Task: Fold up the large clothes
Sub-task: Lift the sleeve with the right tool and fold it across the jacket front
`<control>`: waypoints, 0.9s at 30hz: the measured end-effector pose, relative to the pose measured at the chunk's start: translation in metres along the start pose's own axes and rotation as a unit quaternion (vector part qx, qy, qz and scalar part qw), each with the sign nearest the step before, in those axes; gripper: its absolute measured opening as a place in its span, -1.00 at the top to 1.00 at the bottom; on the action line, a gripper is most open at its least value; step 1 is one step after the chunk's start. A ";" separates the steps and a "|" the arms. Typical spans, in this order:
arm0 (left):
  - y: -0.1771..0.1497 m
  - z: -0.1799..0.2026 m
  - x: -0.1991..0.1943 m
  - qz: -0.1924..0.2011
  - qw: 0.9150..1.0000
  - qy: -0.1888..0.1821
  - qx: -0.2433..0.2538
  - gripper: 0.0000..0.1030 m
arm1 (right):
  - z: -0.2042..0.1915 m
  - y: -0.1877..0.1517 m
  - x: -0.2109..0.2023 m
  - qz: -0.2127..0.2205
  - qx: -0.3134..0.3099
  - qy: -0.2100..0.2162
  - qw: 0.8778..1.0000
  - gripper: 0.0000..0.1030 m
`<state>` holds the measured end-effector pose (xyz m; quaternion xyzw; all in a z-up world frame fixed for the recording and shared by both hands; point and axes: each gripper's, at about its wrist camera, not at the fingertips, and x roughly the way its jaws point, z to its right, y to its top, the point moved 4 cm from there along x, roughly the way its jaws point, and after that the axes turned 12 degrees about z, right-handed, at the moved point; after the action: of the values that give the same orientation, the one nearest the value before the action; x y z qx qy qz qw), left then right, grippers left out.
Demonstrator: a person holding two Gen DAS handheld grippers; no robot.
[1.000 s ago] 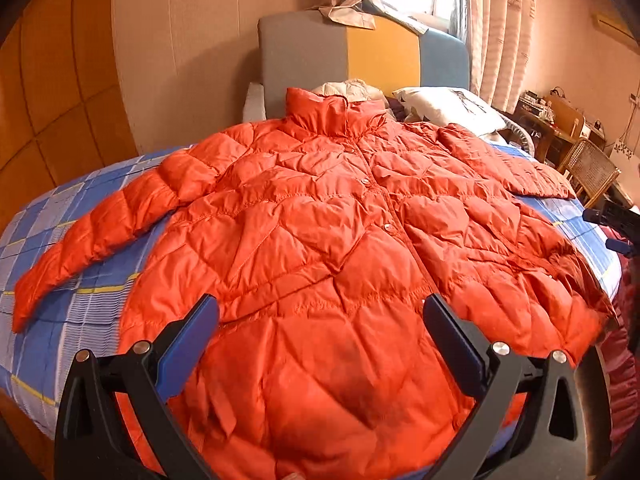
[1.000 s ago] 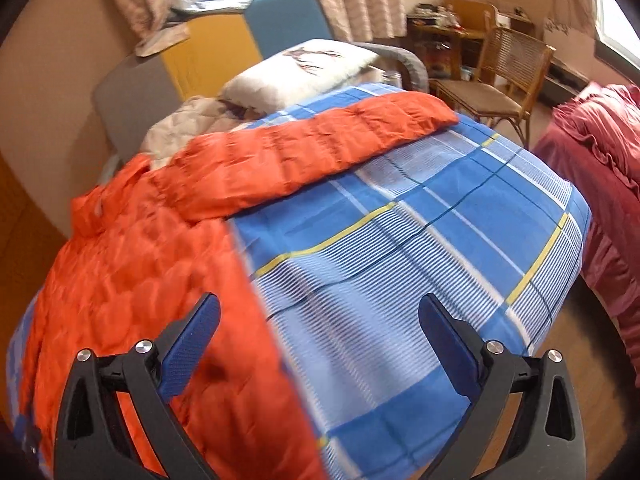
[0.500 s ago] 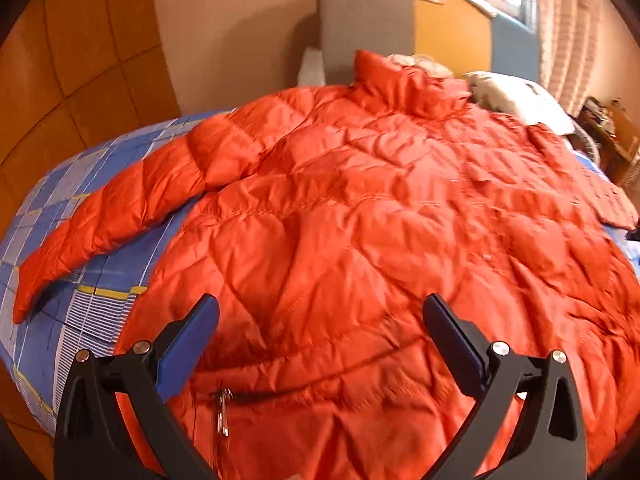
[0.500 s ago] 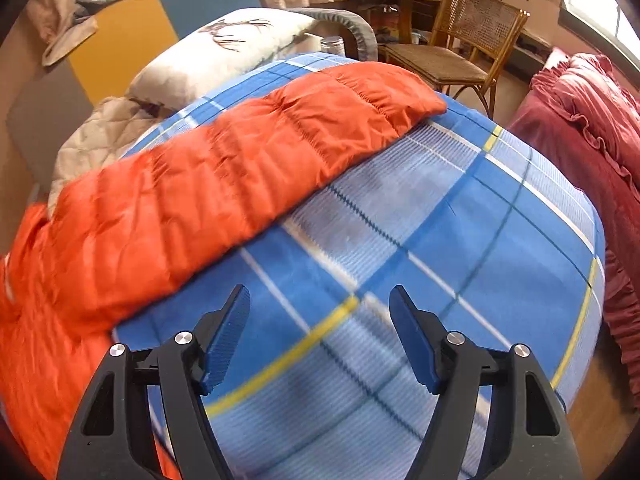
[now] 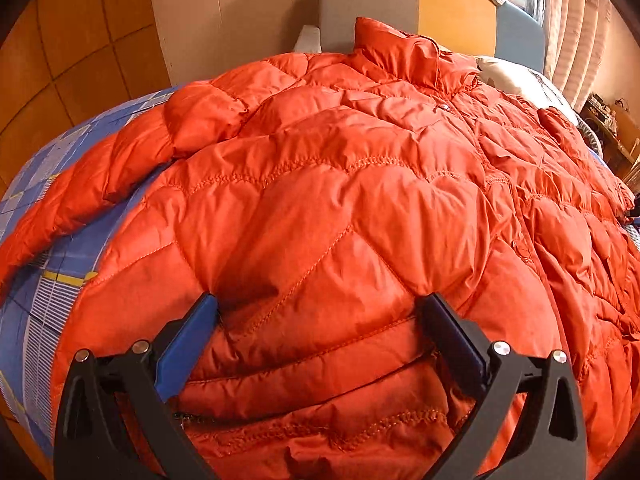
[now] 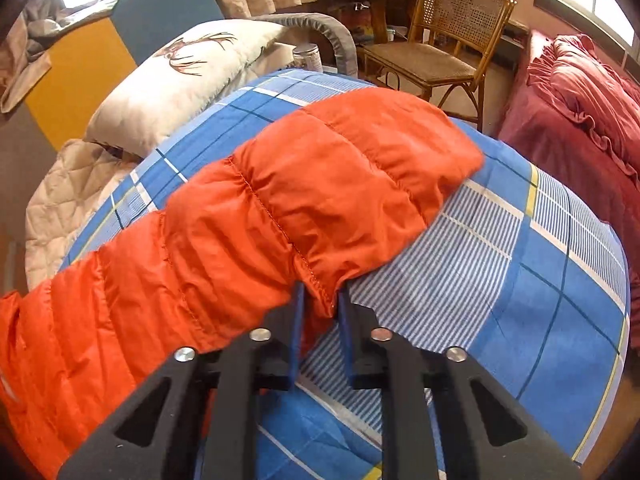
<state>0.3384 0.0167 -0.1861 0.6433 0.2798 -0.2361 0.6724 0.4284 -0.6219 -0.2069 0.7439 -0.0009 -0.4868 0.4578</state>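
- Blue-padded black right gripper [image 6: 321,304]: jaws nearly together, pinching the lower seam edge of the orange quilted sleeve [image 6: 320,184]. Half a second ago these jaws stood wide over the bare bedspread; the grasp is new, so, in my judgement, the sleeve fold can now begin.
- Blue-padded black left gripper [image 5: 320,308]: jaws wide apart, holding nothing, pads pressed into or just above the lower front panel of the jacket. It has come in closer than a second ago, when the whole garment was in view; likely about to take hold near the hem.
- Orange quilted down jacket [image 5: 360,200]: lies front up and spread flat on the bed, collar [image 5: 404,56] standing at the far end, snap placket closed, a zip pocket just below the left gripper. Puffy, slippery-looking shell; probably springs back when folded.
- Other orange sleeve [image 5: 80,196]: stretched out sideways, not yet folded.
- Blue checked bedspread with yellow lines [image 6: 540,264]: under the jacket, bare beyond the gripped sleeve.
- White printed pillow [image 6: 192,72], rattan chair [image 6: 436,48], red ruffled bedding [image 6: 576,96]: well apart.
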 end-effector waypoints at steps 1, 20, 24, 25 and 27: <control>0.000 -0.001 0.000 0.001 1.000 -0.001 -0.002 -0.97 | -0.004 0.001 -0.003 0.008 -0.011 0.002 1.000 0.83; -0.001 -0.005 -0.006 0.001 0.999 -0.037 -0.005 -0.96 | -0.055 -0.013 -0.027 0.056 -0.137 0.020 0.989 0.83; -0.001 -0.004 -0.006 0.001 0.999 -0.035 -0.003 -0.96 | -0.055 -0.013 -0.023 0.059 -0.149 0.019 0.987 0.83; 0.000 -0.004 -0.006 0.001 0.999 -0.035 -0.002 -0.96 | -0.056 -0.013 -0.023 0.061 -0.152 0.021 0.986 0.83; 0.000 -0.004 -0.006 0.001 0.999 -0.035 -0.003 -0.96 | -0.061 -0.012 -0.028 0.070 -0.159 0.025 0.984 0.83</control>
<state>0.3334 0.0206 -0.1818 0.6331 0.2556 -0.2572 0.6838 0.4527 -0.5612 -0.1884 0.6716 0.0359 -0.4289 0.6031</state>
